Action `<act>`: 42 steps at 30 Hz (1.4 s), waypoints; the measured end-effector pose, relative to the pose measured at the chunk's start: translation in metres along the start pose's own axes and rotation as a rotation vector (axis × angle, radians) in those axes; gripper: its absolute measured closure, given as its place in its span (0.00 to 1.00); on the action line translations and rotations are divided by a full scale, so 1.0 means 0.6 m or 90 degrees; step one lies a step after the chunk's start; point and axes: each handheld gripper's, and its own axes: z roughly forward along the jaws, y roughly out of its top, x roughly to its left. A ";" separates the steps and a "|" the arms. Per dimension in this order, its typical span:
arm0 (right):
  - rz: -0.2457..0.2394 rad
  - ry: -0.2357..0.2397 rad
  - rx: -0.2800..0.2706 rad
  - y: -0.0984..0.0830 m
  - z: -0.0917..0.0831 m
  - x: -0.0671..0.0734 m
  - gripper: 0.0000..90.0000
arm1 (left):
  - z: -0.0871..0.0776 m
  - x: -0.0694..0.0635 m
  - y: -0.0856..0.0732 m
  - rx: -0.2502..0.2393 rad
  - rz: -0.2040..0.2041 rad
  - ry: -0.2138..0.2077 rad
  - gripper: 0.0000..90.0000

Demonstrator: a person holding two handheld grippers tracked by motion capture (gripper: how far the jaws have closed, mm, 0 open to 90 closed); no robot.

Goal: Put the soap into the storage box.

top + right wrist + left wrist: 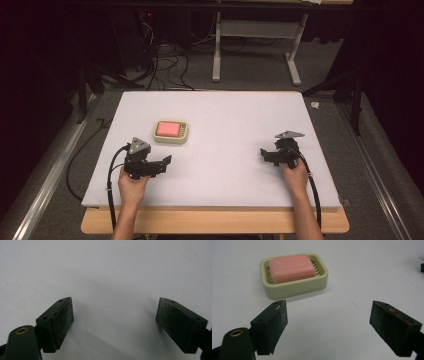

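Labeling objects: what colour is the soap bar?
Pink rectangular soap bar, clearest in the left gripper view.

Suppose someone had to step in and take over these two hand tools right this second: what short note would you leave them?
Left gripper: open, holding nothing, aimed at the soap dish just ahead of it, not touching.
Right gripper: open, holding nothing, over bare white table on the right side.
Things: the pink soap lies in the cream dish, left of the table's centre.
Done: nothing grasped so far.
Left: probably bring the left gripper forward to the soap or dish; the right one is far from both.
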 end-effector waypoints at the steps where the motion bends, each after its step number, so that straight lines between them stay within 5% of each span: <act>1: 0.001 0.000 0.000 0.000 0.000 0.000 0.17 | 0.001 0.001 -0.001 0.000 -0.002 0.000 0.17; 15: 0.000 0.000 0.001 0.000 0.000 0.000 0.17 | 0.017 0.015 -0.015 0.011 -0.022 0.004 0.17; 42: 0.000 0.000 0.000 0.000 0.000 0.000 0.17 | 0.073 0.017 -0.021 0.054 -0.016 0.015 0.17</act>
